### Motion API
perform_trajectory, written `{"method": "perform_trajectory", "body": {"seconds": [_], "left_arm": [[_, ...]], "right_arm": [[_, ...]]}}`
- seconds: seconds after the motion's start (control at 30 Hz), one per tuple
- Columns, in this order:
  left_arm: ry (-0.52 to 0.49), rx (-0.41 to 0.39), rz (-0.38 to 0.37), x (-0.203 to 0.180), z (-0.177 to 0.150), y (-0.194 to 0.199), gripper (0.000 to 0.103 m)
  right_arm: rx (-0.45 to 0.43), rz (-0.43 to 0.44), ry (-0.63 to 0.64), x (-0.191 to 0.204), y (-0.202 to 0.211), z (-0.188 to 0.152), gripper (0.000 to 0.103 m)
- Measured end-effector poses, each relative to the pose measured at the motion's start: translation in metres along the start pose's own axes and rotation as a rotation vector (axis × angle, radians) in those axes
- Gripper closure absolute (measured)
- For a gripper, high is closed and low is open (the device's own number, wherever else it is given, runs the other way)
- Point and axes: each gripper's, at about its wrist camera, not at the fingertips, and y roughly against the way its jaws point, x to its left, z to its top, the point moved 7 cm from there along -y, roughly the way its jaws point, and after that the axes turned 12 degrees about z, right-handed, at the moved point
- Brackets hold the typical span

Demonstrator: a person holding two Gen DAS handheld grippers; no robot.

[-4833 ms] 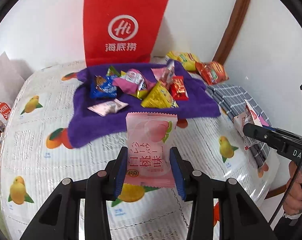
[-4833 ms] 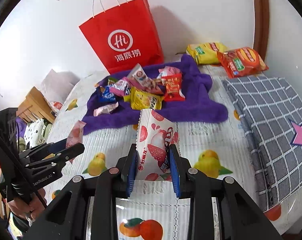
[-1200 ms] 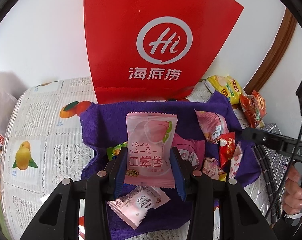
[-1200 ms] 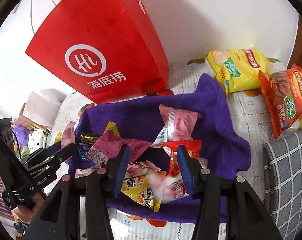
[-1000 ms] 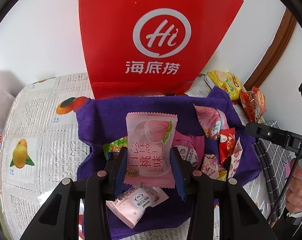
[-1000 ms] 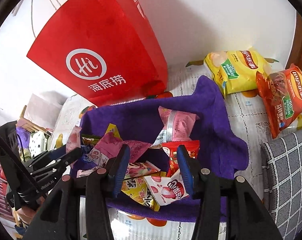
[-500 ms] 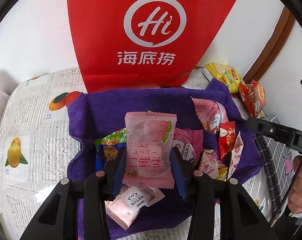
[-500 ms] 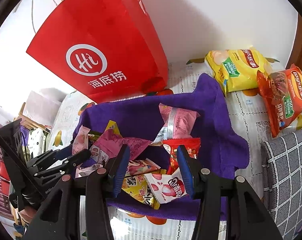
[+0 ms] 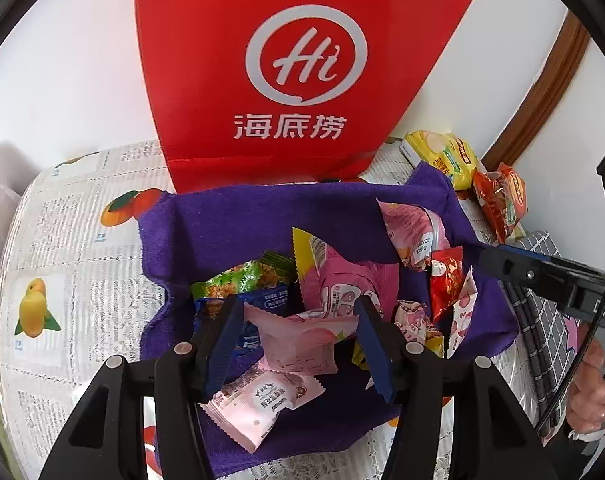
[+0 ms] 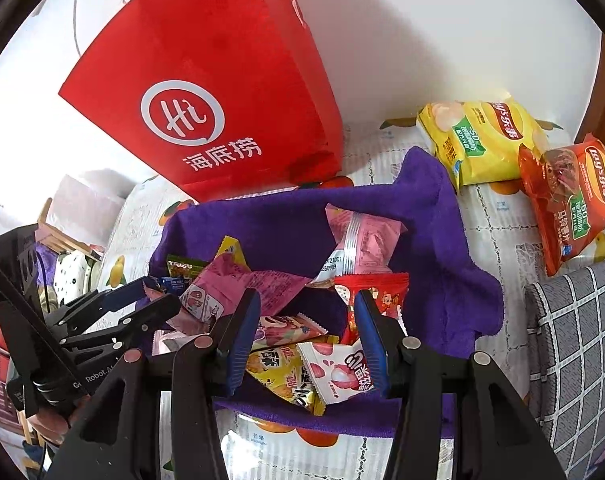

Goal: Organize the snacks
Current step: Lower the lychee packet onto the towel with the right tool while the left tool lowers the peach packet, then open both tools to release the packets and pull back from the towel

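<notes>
- The left gripper [image 9: 298, 332] is hanging over the purple towel [image 9: 238, 216], its jaws opening; the pale pink peach packet [image 9: 298, 344] is lying between them, and the blue pads are no longer pressing on it.
- That peach packet is lying nearly flat and tipped, its long axis running roughly across the gap from one finger to the other, with the peach picture and green leaf toward the right finger.
- It is resting on the heap, partly on top of a paler pink packet [image 9: 262, 400] with dark print, whose long axis is slanting from lower left up to the right.
- The right gripper [image 10: 308, 328] is also standing apart with nothing clamped; a white packet with pink lychee pictures [image 10: 338, 372] is lying on the towel below the gap, just beside a yellow packet [image 10: 282, 372].
- The heap is sitting in the middle of the towel: a green packet [image 9: 238, 278], a blue one [image 9: 270, 300], a big pink wrapper [image 9: 342, 284] and a red one [image 9: 444, 276] standing on its narrow end.
- A red paper bag [image 9: 294, 72] with a white "Hi" logo is standing upright behind the towel, against the wall.
- A yellow crisp bag [image 10: 482, 144] and an orange-red crisp bag [image 10: 574, 200] are lying off the towel to the right on the fruit-print cloth [image 9: 70, 248].
- A person's hand [image 9: 594, 392] is gripping the right gripper's handle at the edge of the left view.
</notes>
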Motion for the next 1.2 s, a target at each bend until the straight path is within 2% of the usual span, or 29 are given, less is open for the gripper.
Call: {"method": "perform_trajectory", "body": {"seconds": [0.1, 0.23, 0.37, 0.47, 0.53, 0.6, 0.73, 0.9, 1.07, 1.2], "left_arm": [[0.007, -0.011, 0.01, 0.003, 0.002, 0.005, 0.048], [0.01, -0.043, 0.003, 0.003, 0.006, 0.019, 0.04], [-0.001, -0.072, -0.017, -0.003, 0.007, 0.031, 0.039], [-0.006, -0.085, -0.03, -0.008, 0.007, 0.04, 0.038], [-0.009, -0.097, -0.042, -0.01, 0.007, 0.048, 0.037], [-0.009, -0.107, -0.045, -0.012, 0.007, 0.056, 0.034], [-0.014, -0.129, -0.014, -0.018, 0.001, 0.075, 0.033], [0.016, -0.157, -0.042, -0.02, -0.029, 0.1, 0.026], [0.046, -0.146, -0.024, -0.017, -0.068, 0.119, 0.025], [0.039, -0.191, 0.011, -0.018, -0.091, 0.149, 0.018]], "right_arm": [[-0.009, -0.025, 0.018, 0.003, 0.003, -0.001, 0.054], [-0.032, -0.062, 0.05, 0.011, 0.008, -0.005, 0.05], [-0.06, -0.039, 0.027, 0.02, 0.012, -0.014, 0.046], [-0.062, -0.068, 0.04, 0.027, 0.015, -0.021, 0.045], [-0.075, -0.095, 0.054, 0.032, 0.023, -0.027, 0.044], [-0.09, -0.105, 0.066, 0.038, 0.032, -0.034, 0.038], [-0.146, -0.146, 0.075, 0.043, 0.058, -0.047, 0.036], [-0.143, -0.196, 0.092, 0.047, 0.086, -0.072, 0.036], [-0.178, -0.26, 0.097, 0.06, 0.115, -0.105, 0.036], [-0.182, -0.248, 0.058, 0.07, 0.138, -0.137, 0.036]]}}
